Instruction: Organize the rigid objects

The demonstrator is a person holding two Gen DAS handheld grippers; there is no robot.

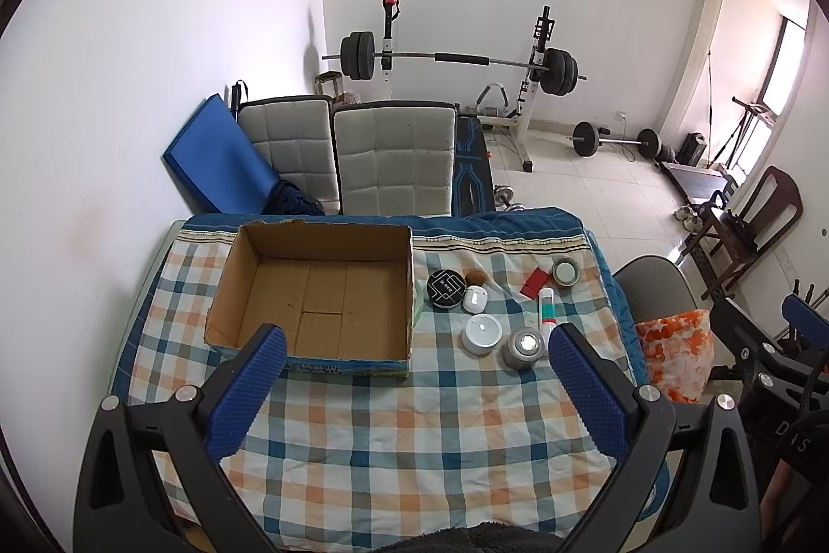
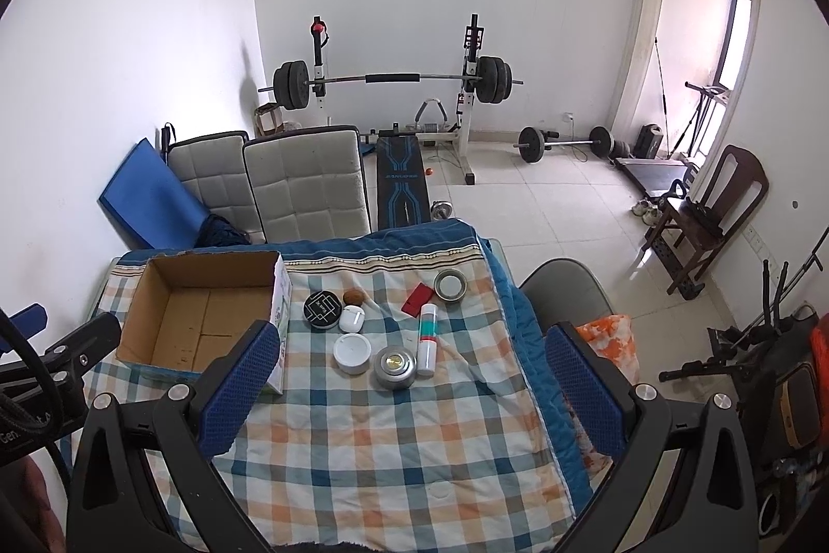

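Cardboard, brown and open-topped: that's the empty box (image 1: 316, 288) sitting on the left of a table covered w/ a blue, orange and white checked cloth (image 1: 394, 439). Nothing is inside it yet, so the sorting looks not yet begun.

Just right of the box, the rigid items cluster close together:
- black round tin w/ white line pattern (image 1: 444, 288), nearest the box
- small brown round object (image 1: 474, 277), beside the tin; can't tell what it is
- white earbud-style case (image 1: 474, 299)
- white round puck (image 1: 482, 334)
- silver round metal container w/ shiny top (image 1: 524, 347)
- white tube w/ teal and red bands (image 1: 547, 307), lying flat
- red flat rectangular piece (image 1: 535, 283)
- grey tape roll (image 1: 566, 271), furthest back right

Your left gripper (image 1: 414, 361) hovers above the near table edge, blue-padded fingers spread wide, holding nothing. Your right gripper (image 2: 409, 361) is likewise spread apart and empty, w/ the silver container roughly between its fingers in view.

Suggestion: start w/ the nearest item, prob. the silver container or white puck. Come down straight, fingers either side of the round wall, and mind the neighbours, since they sit nearly touching. Clear the box's near wall before you let go.
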